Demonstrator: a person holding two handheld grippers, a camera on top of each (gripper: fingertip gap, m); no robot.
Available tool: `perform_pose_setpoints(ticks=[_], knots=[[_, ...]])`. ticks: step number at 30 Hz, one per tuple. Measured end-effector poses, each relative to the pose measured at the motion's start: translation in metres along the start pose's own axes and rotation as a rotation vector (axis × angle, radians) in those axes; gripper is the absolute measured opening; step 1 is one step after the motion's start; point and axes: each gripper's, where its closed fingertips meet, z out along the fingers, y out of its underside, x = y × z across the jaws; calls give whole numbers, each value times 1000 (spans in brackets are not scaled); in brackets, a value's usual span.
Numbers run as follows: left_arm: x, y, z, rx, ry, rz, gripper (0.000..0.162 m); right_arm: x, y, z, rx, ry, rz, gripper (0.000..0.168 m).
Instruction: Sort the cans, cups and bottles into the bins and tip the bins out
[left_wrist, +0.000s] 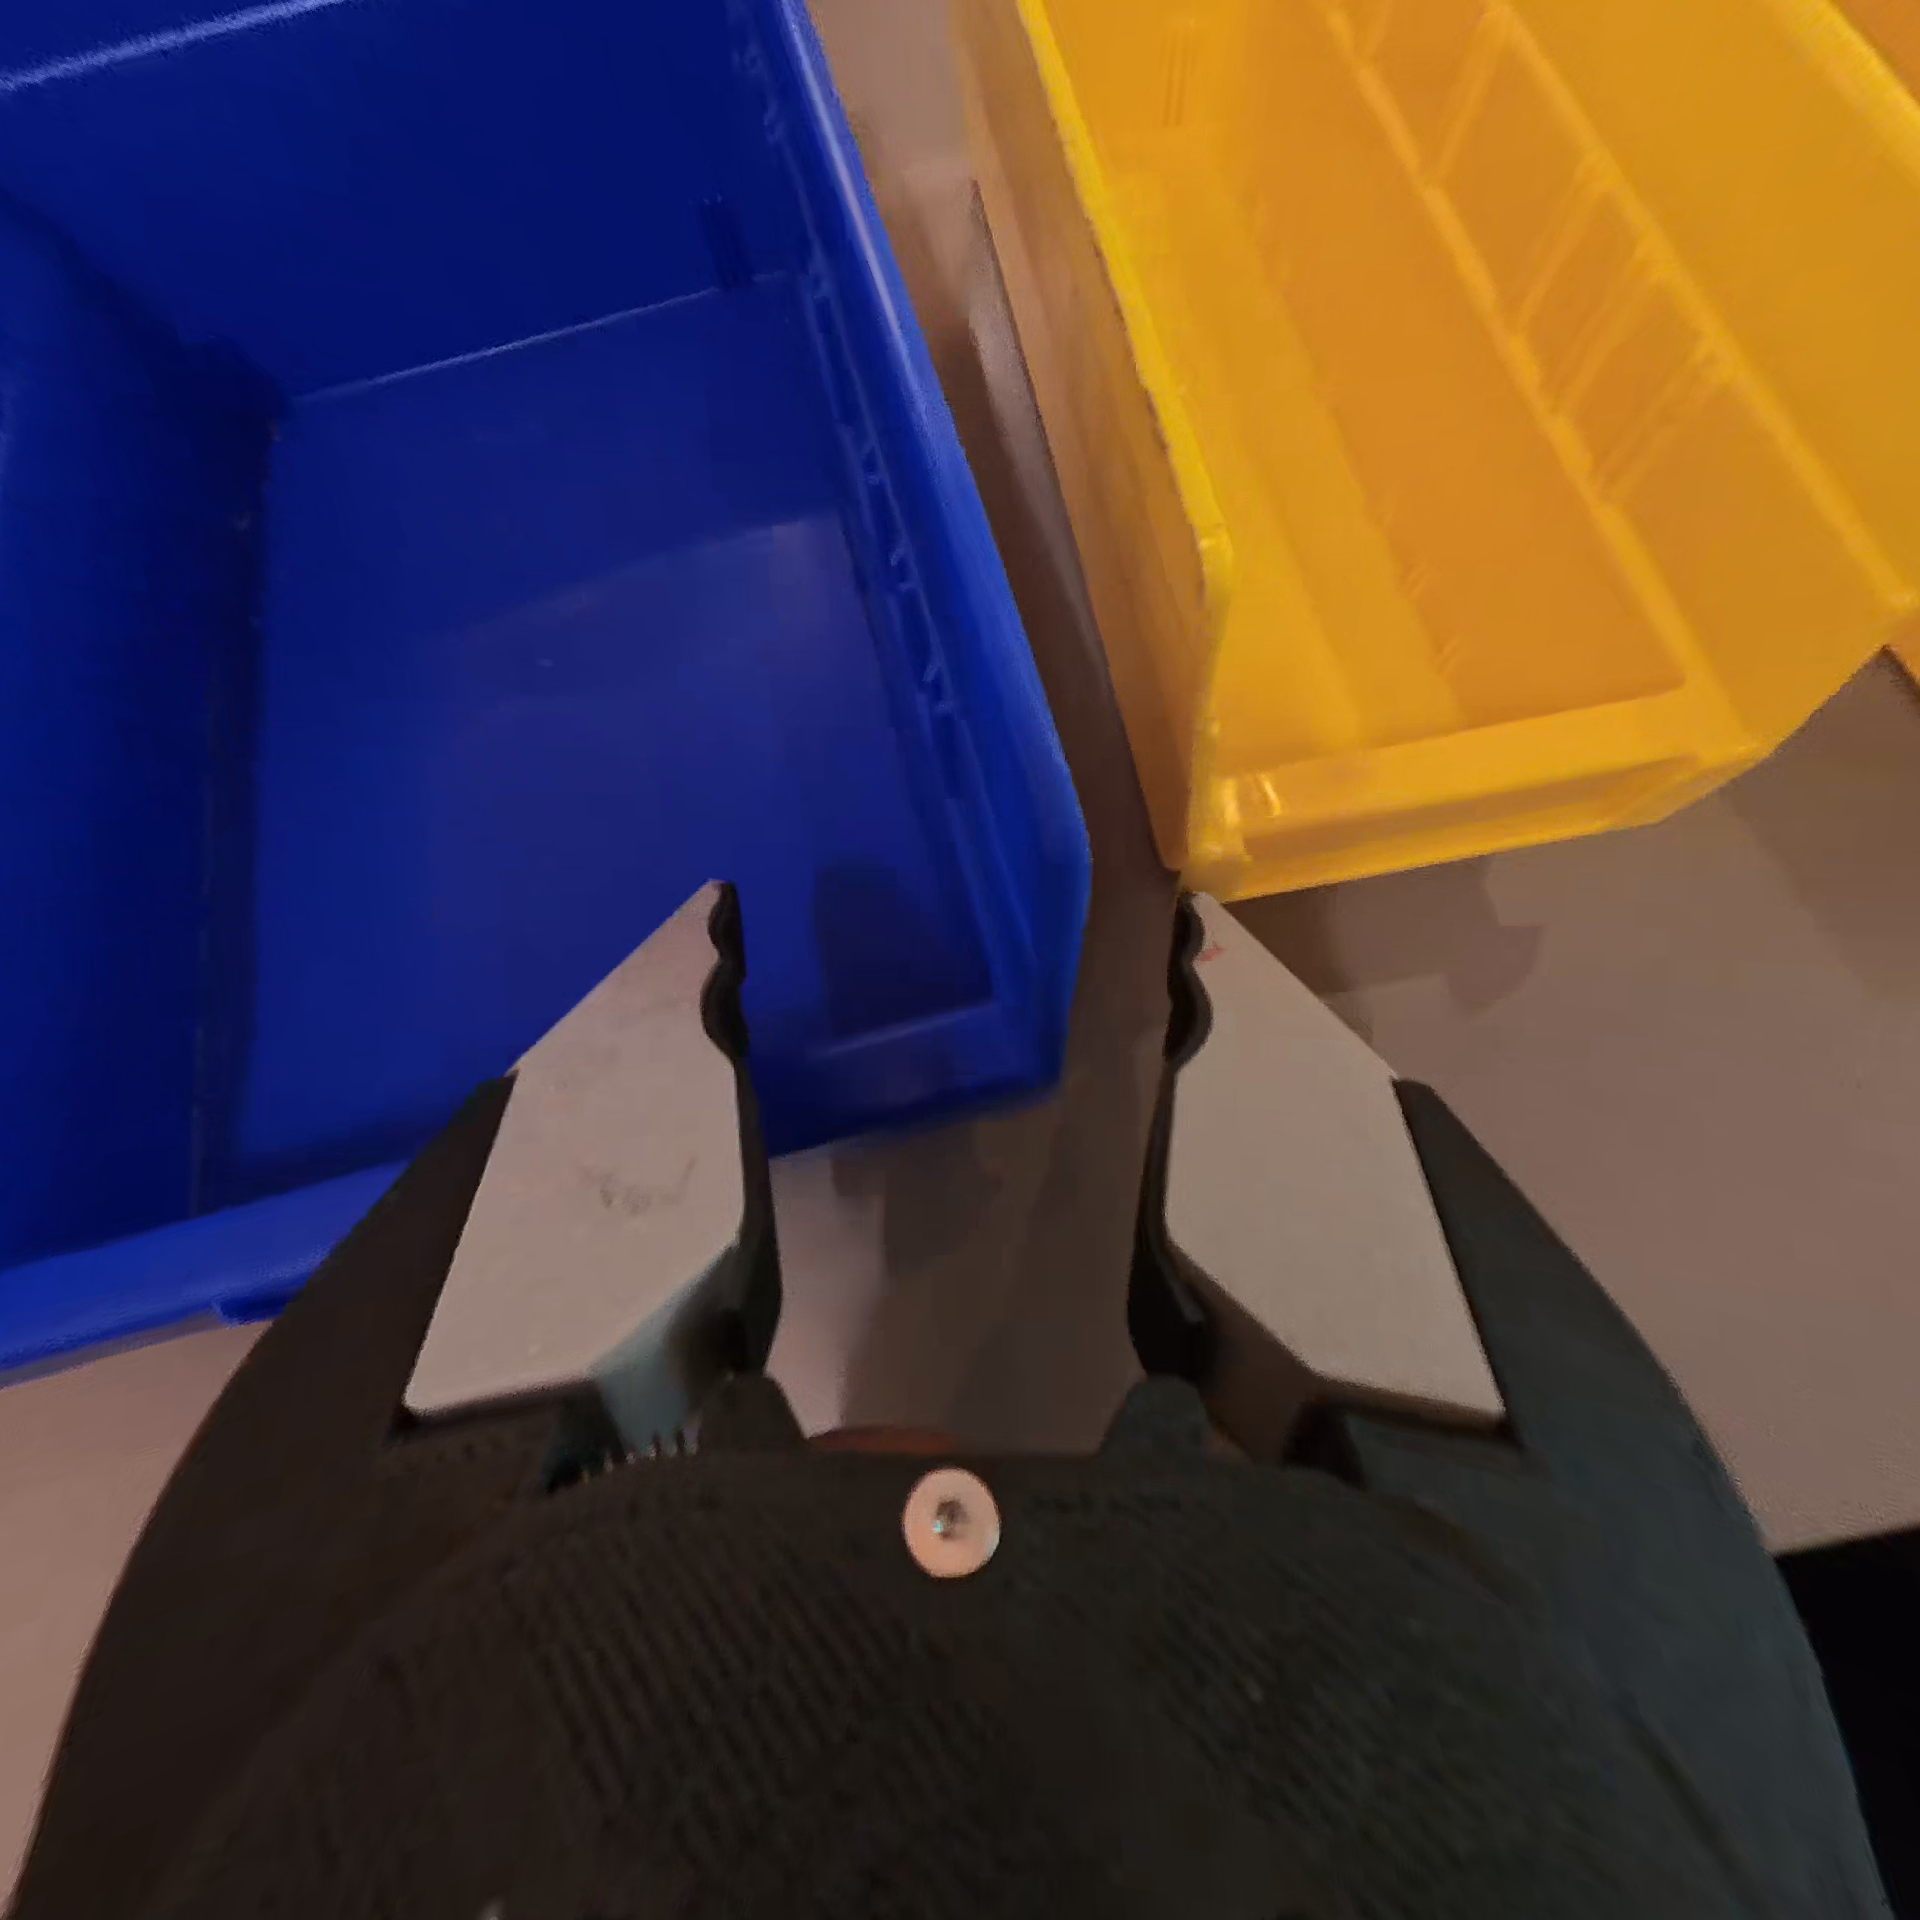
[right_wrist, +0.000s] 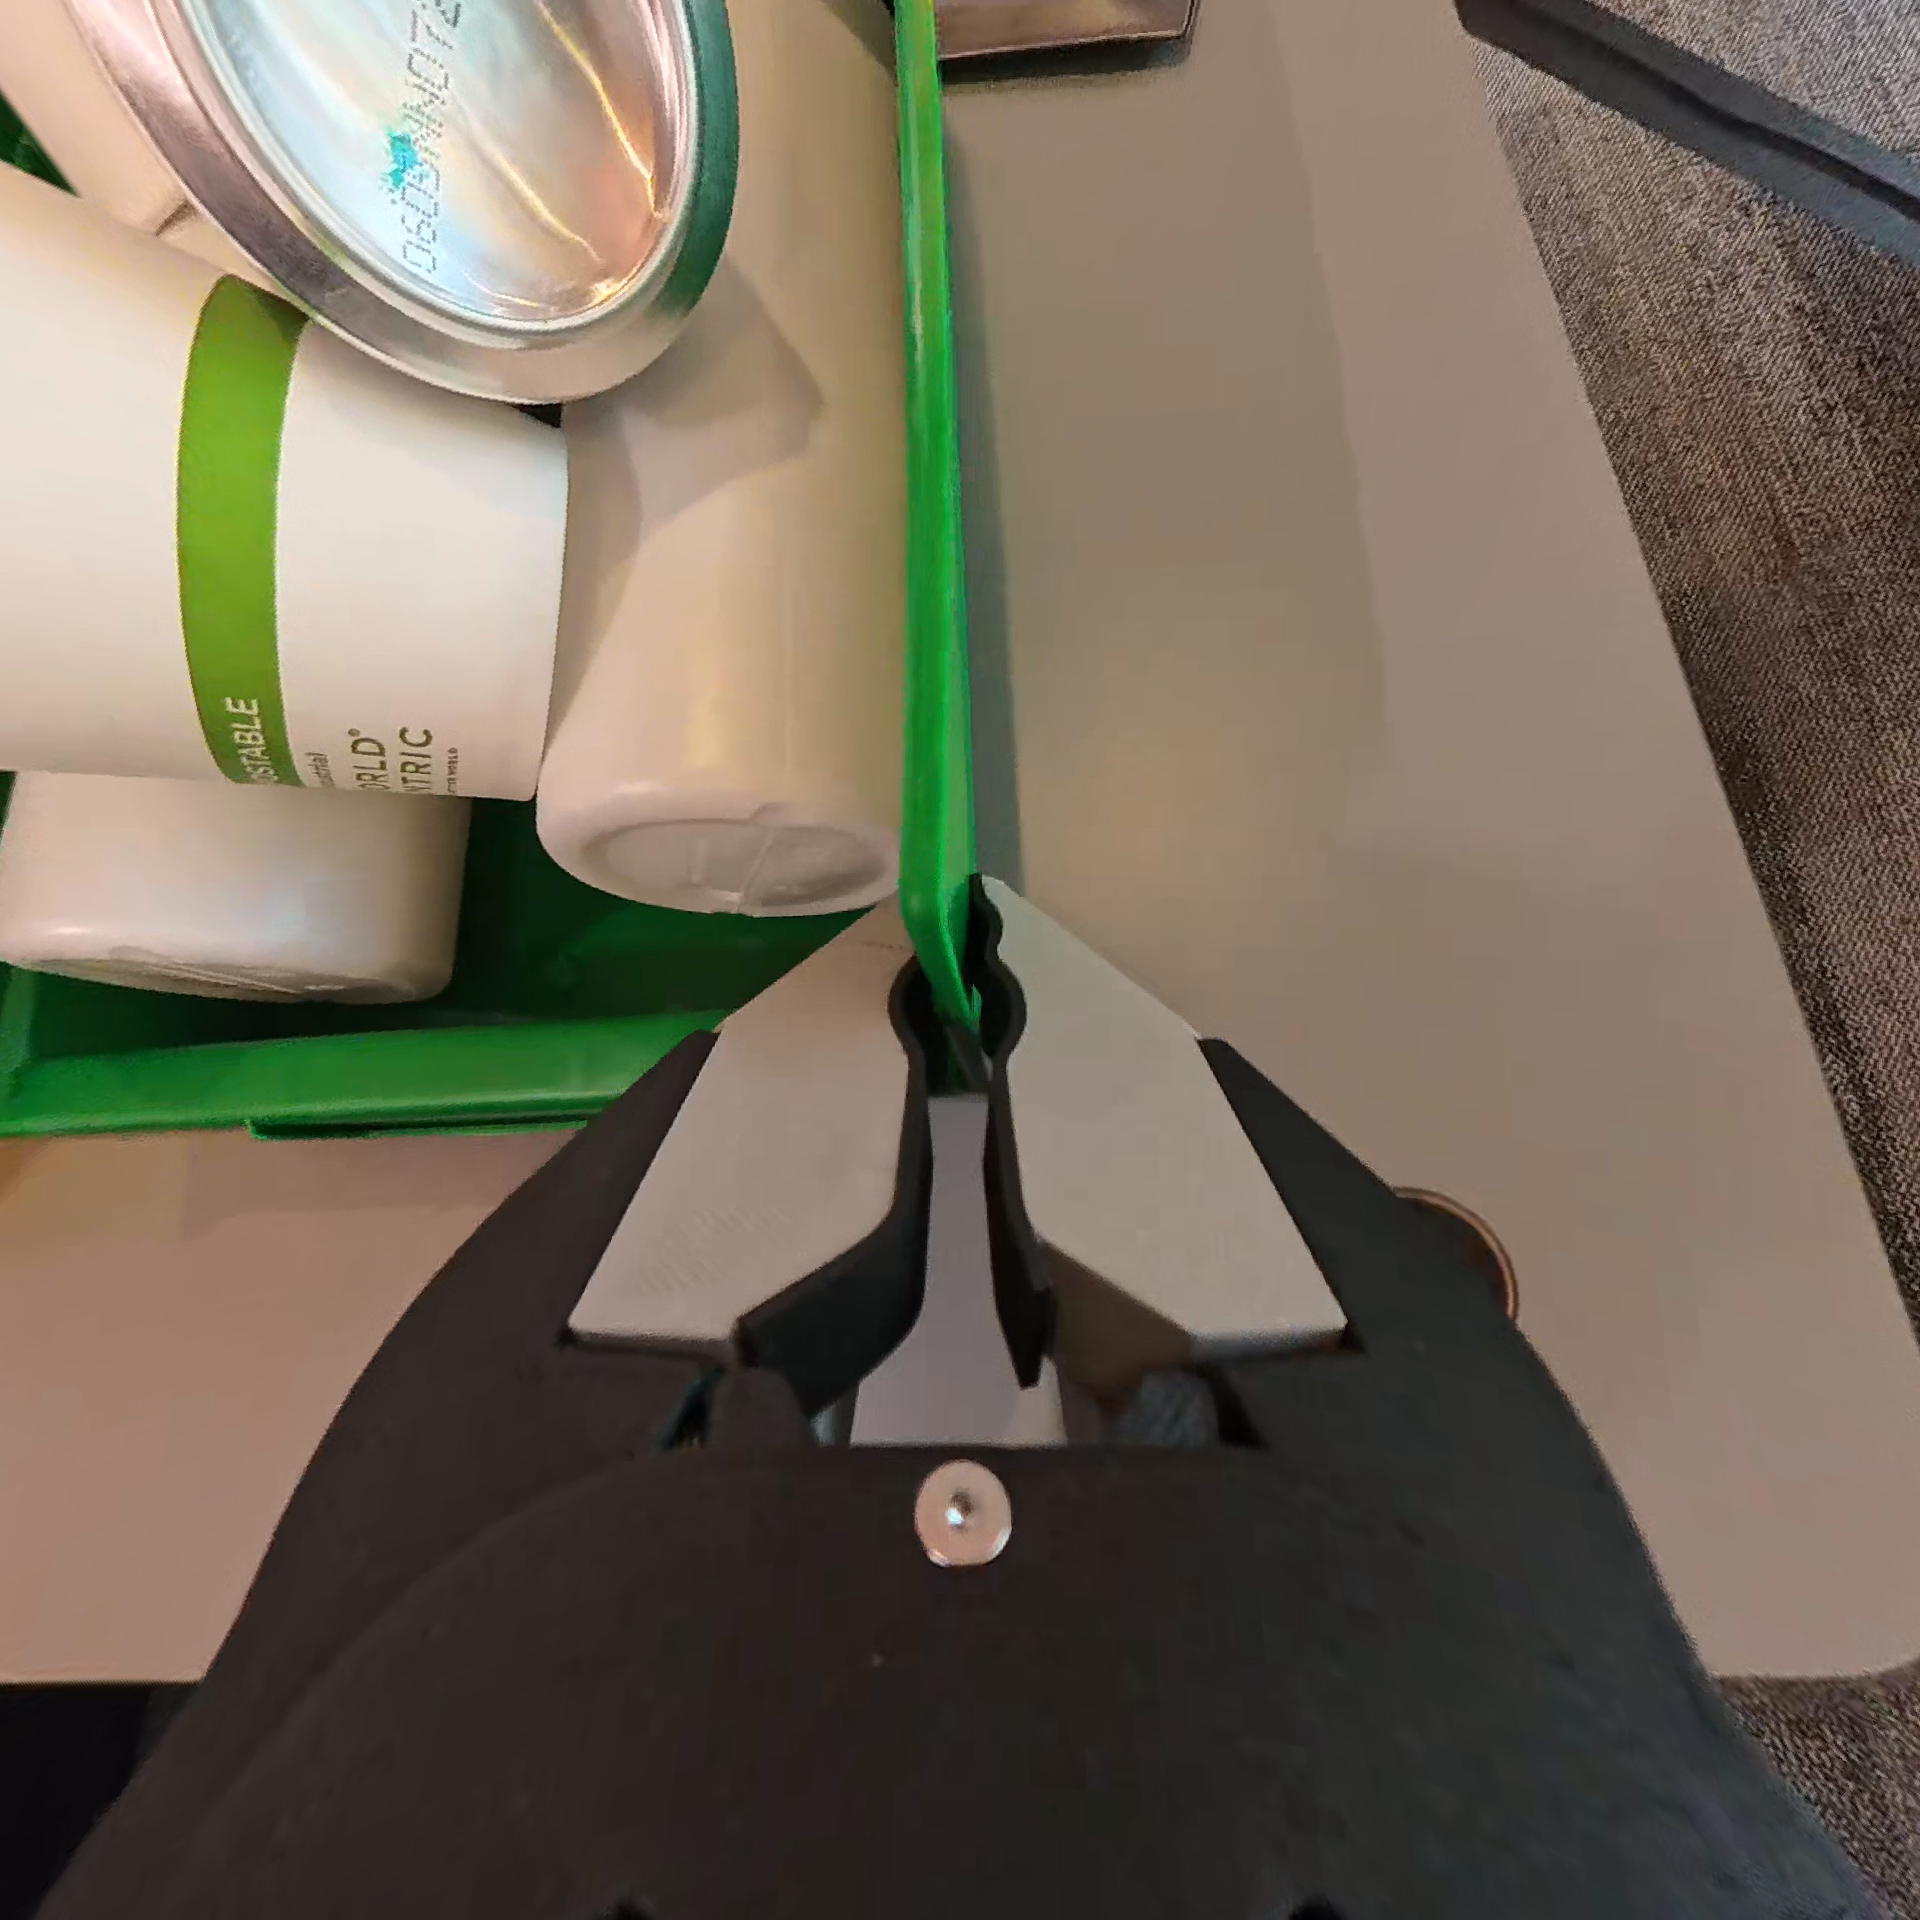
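Observation:
In the left wrist view an empty blue bin (left_wrist: 520, 675) stands at the left and an empty yellow bin (left_wrist: 1455, 520) at the right, with a narrow gap between them. My left gripper (left_wrist: 956, 966) is open and empty, its jaws astride the blue bin's near right corner. In the right wrist view my right gripper (right_wrist: 961, 977) is shut on the right wall of a green bin (right_wrist: 930, 520). The green bin holds white paper cups (right_wrist: 343, 582), one with a green band, and a can (right_wrist: 468, 156) lying bottom towards me.
The bins stand on a pale table (right_wrist: 1299, 727). Its right edge runs along grey carpet (right_wrist: 1766, 623), and a dark bar (right_wrist: 1714, 114) crosses the top right corner. A dark slab (left_wrist: 1013, 416) stands in the gap between the blue and yellow bins.

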Motion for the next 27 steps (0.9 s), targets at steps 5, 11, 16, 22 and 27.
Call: perform_pose_setpoints(ticks=[5, 11, 16, 22, 27], knots=[[-12, 1, -2, -19, -47, 49, 63, -3, 18, -18, 10, 8, -40, 2], [-22, 10, 0, -57, -47, 99, 73, 1, 36, -37, 14, 2, -67, 2], [-26, 13, 2, -114, -66, 153, 82, -1, 29, -35, 57, -43, -9, 8], [-24, 8, 10, -135, -129, 293, 53, -6, 21, -26, 20, -37, -36, 15], [-26, -1, 8, -60, -138, 251, 3, -3, 20, -27, 34, -27, -27, 2]])
